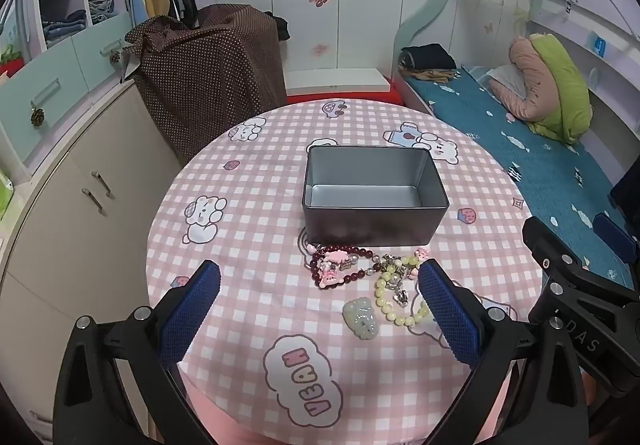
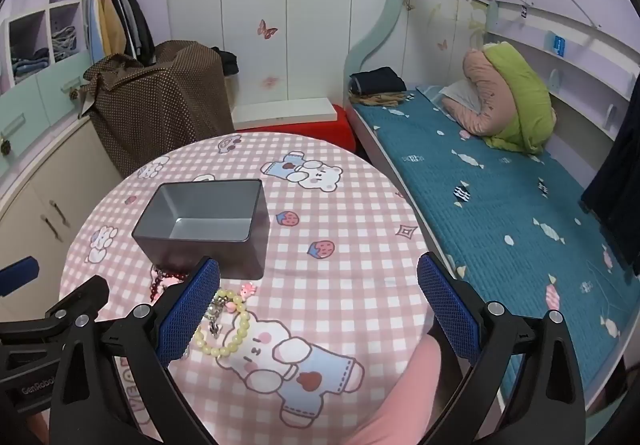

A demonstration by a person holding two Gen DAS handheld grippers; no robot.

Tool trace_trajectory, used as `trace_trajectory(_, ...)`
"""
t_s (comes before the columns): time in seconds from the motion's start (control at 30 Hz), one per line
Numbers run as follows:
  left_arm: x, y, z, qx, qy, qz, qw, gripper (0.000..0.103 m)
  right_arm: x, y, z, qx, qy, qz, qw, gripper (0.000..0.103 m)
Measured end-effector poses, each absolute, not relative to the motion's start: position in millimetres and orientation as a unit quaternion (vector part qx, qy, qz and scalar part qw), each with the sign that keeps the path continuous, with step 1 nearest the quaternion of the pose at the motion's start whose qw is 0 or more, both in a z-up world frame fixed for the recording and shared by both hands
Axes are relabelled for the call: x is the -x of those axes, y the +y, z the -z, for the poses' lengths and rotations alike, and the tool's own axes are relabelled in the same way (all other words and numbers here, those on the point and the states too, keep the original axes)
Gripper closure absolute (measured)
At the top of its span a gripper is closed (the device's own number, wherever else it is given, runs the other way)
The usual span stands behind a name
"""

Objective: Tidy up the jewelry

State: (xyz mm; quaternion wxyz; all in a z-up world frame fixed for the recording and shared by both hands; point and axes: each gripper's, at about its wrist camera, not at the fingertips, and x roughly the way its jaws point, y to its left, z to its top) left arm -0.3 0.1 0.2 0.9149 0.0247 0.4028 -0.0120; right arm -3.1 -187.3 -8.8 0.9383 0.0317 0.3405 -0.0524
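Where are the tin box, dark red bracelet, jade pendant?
tin box point(image 1: 374, 227), left wrist view, near outer wall
dark red bracelet point(image 1: 352, 249), left wrist view, top strand beads
jade pendant point(image 1: 361, 315), left wrist view, centre face

Two black plastic two-finger grippers are being shown. The left gripper point(image 1: 319, 307) is being seen with broad black arms that are tapering forward, each arm being capped by a rectangular blue pad point(image 1: 190, 319) with a fine mesh-like grip texture. Round silver screw heads are being shown at the joints behind the pads. The right gripper point(image 2: 319, 307) is being seen in the same build: black arms, textured blue pads point(image 2: 448, 315), silver screws. Relative to the left gripper, the right one's black body is being shown at its right side, with pale letters "DAS" being visible on it. In the right wrist view, white lettering "GenRobo" is being displayed on the left one's body.
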Motion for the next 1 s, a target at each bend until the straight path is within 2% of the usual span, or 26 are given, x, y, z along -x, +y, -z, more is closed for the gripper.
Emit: trace_trajectory(1.0,-0.1,-3.7,-4.6,-0.025,0.401,0.016,0.916,0.007,3.2,-185.3,8.5,-0.031,0.341,0.054,0.938,0.007)
